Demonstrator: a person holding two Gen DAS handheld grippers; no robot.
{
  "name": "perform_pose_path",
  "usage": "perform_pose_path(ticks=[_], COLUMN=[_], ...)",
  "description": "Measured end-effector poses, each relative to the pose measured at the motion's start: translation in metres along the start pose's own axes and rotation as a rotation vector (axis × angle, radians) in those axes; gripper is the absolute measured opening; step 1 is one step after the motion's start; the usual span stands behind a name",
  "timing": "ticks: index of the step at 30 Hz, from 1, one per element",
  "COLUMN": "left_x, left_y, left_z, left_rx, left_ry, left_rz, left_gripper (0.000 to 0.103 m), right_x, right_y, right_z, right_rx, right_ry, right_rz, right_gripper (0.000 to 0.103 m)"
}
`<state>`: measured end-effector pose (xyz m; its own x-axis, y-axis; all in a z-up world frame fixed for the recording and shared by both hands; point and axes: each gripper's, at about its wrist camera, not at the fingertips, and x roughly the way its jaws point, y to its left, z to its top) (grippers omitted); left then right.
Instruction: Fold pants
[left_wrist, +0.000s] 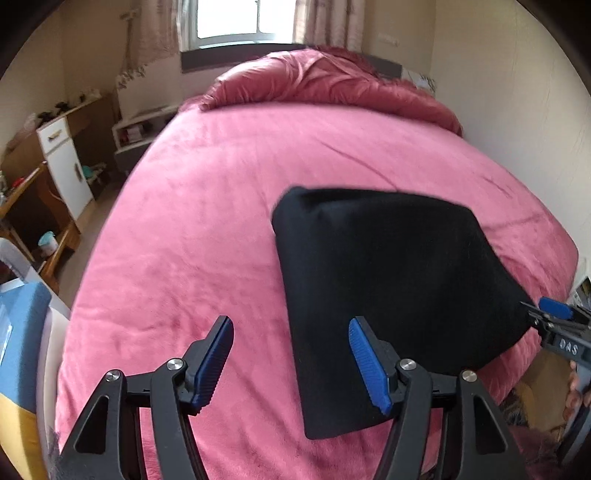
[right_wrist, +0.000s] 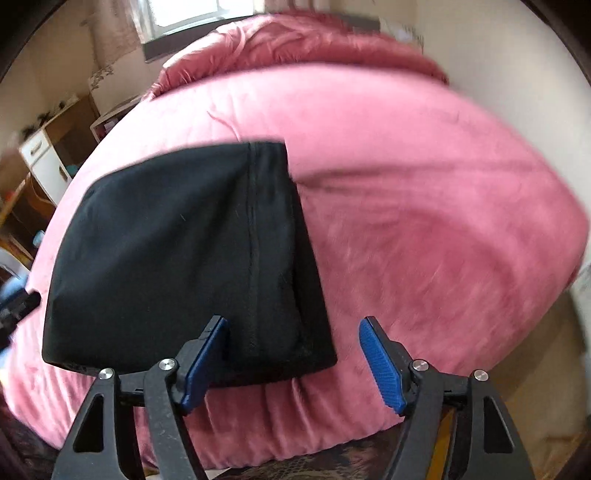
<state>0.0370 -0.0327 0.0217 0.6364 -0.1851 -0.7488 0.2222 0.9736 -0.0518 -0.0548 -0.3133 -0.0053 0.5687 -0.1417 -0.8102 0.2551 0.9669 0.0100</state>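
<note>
The black pants (left_wrist: 391, 295) lie folded into a compact block on the pink bed cover (left_wrist: 221, 221), near the bed's front edge. My left gripper (left_wrist: 291, 354) is open and empty, hovering at the block's near left corner. In the right wrist view the pants (right_wrist: 177, 258) fill the left middle. My right gripper (right_wrist: 295, 354) is open and empty over the block's near right corner. The right gripper's tip also shows in the left wrist view (left_wrist: 554, 317) at the block's right edge.
A rumpled pink duvet (left_wrist: 332, 85) is heaped at the head of the bed under a window. A white and wood cabinet (left_wrist: 62, 166) and desk stand left of the bed. A wall runs along the right side (left_wrist: 517, 110).
</note>
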Motion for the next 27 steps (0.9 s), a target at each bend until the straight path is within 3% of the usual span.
perform_pose_path(ticks=[10, 27], left_x=[-0.019, -0.034], left_y=[0.005, 0.002], left_z=[0.004, 0.007], left_rx=[-0.032, -0.045], left_ry=[-0.055, -0.102], left_rz=[0.01, 0.04], left_gripper=[0.066, 0.066], right_x=[-0.017, -0.021], right_y=[0.068, 0.098], right_z=[0.009, 0.005], right_rx=[-0.091, -0.131], right_ry=[-0.057, -0.116], right_rz=[0.065, 0.046], right_gripper=[0.075, 0.075])
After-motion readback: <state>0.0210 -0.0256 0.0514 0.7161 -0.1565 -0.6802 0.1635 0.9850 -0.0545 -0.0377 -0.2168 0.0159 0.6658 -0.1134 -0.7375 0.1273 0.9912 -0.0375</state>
